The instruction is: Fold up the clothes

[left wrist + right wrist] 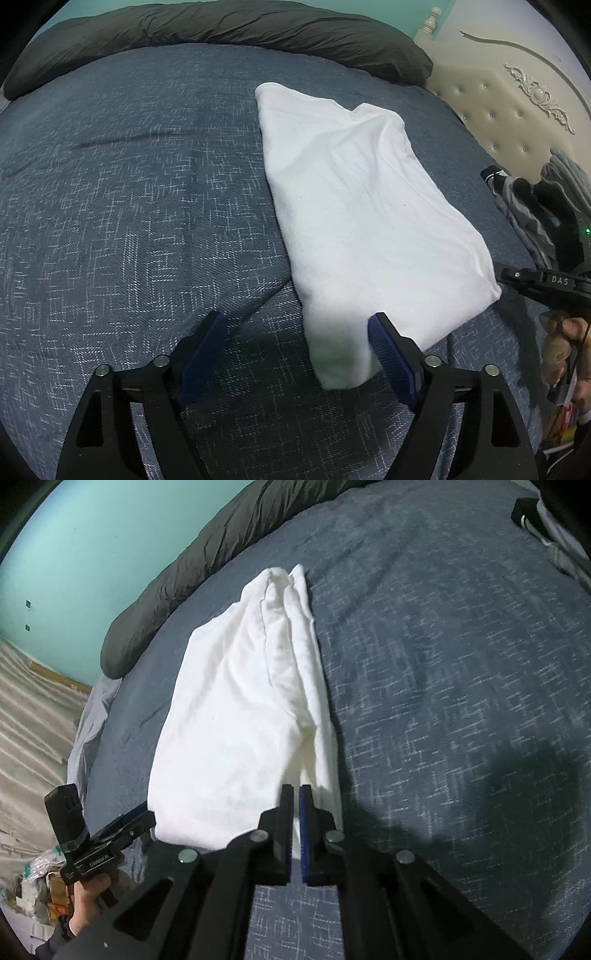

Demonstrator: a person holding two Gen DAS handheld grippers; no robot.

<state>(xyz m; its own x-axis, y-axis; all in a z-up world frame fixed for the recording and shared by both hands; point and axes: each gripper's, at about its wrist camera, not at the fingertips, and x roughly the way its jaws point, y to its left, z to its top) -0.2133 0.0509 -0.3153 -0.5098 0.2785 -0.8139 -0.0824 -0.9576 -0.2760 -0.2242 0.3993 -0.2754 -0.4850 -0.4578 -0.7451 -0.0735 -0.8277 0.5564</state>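
A white garment [362, 206], folded into a long strip, lies on the blue bedspread [129, 221]. My left gripper [295, 328] is open at the garment's near end. The cloth's corner sits between the fingers beside the right pad [388, 354], and neither pad presses on it. In the right wrist view the garment [236, 720] runs away from my right gripper [295, 790], which is shut at its near right corner. A thin strip of white cloth shows between the pads. From the left wrist view, the right gripper [517, 277] meets the garment's right corner.
A dark grey duvet [221, 33] lies along the far side of the bed. A cream tufted headboard [498, 110] stands at the right, with a pile of grey and black clothes [535, 206] below it. The bed's edge and the floor [29, 720] are to the left.
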